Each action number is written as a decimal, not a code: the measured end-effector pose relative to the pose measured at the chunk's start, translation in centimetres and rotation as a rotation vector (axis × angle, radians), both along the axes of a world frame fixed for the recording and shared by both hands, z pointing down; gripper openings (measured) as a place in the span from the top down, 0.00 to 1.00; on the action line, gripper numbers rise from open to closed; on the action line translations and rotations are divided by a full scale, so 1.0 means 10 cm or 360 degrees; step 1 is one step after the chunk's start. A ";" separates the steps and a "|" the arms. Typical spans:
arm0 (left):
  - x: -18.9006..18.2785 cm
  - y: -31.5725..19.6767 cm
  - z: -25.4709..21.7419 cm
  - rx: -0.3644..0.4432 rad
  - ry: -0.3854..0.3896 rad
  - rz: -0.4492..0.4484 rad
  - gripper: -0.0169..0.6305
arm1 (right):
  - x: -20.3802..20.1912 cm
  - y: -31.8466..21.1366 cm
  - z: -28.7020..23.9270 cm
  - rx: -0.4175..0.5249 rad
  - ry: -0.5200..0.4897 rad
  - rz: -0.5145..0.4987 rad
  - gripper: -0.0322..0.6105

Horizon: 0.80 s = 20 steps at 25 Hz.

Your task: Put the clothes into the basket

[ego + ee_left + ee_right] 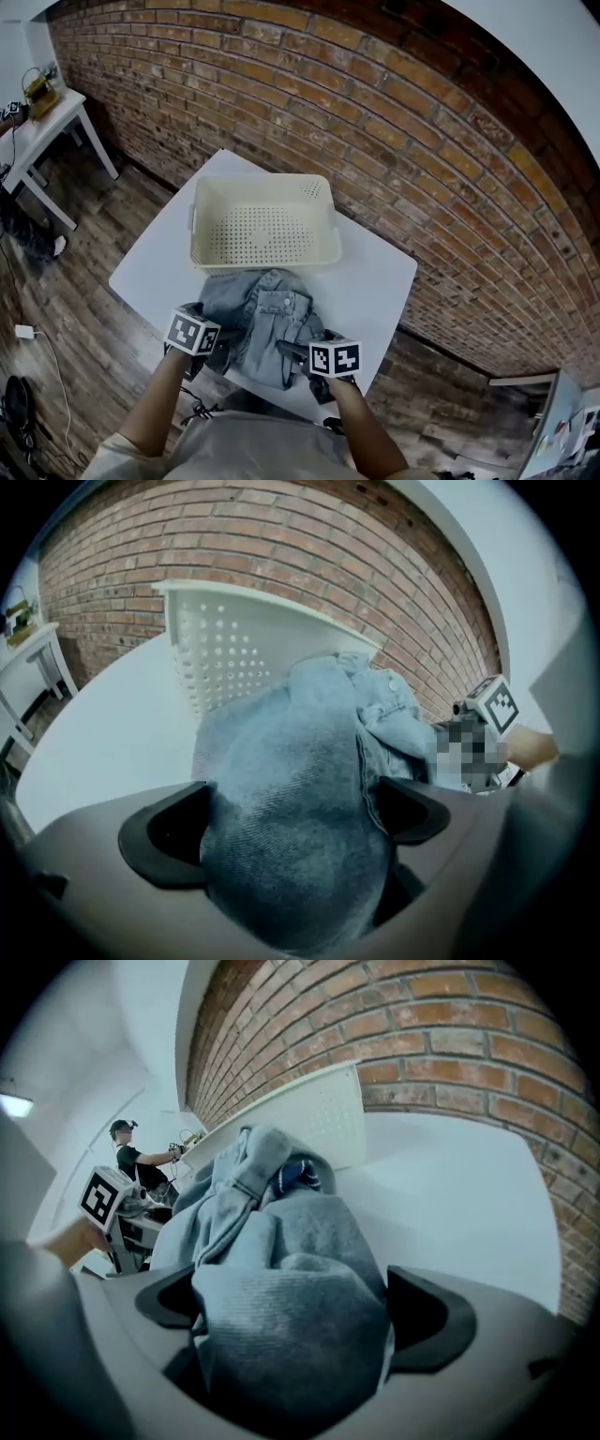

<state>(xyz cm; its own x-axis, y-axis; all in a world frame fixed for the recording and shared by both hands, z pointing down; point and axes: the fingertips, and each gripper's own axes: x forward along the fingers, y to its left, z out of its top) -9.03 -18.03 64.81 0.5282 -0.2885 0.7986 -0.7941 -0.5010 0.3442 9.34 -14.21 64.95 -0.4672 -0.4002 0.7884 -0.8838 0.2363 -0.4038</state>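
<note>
One cream basket [264, 223], one heap of blue denim clothes [265, 319] and two claws are counted on one white table [375, 281]; how many garments make up the heap cannot be told. The basket's perforated floor is seen bare. The clothes lie outside the basket, up against its near wall, and reach to the table's near edge. The left claw [289, 822] is spread wide, with a bulge of denim between its jaws but not clamped. The right claw [298, 1309] is likewise spread wide over a fold of the same heap. Bare table is left to the right of the heap and in a narrower strip to its left. The table's far corner is set close to a brick wall [375, 122].
</note>
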 end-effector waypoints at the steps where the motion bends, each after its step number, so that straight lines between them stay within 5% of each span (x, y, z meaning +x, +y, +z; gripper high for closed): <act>1: 0.03 0.00 0.03 -0.0035 0.0027 0.0008 0.11 | -0.02 -0.01 0.03 -0.0032 -0.0024 -0.0014 0.05; 7: 0.14 0.01 0.15 -0.0193 0.0158 0.0130 0.11 | -0.22 -0.05 0.14 -0.0136 -0.0183 -0.0148 0.05; 13: 0.38 0.07 0.12 -0.0189 0.0192 0.0228 0.13 | -0.39 -0.08 0.11 -0.0181 -0.0261 -0.0321 0.14; 20: 0.53 0.20 -0.05 -0.0125 0.0323 0.0319 0.39 | -0.50 -0.04 -0.03 -0.0097 -0.0307 -0.0486 0.30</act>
<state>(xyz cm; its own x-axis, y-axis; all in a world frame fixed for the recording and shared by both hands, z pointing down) -3.70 -16.01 64.30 0.7196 -0.1039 0.6865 -0.5930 -0.6063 0.5299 4.39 -14.61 64.66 -0.7003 -0.1744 0.6922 -0.6825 0.4480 -0.5775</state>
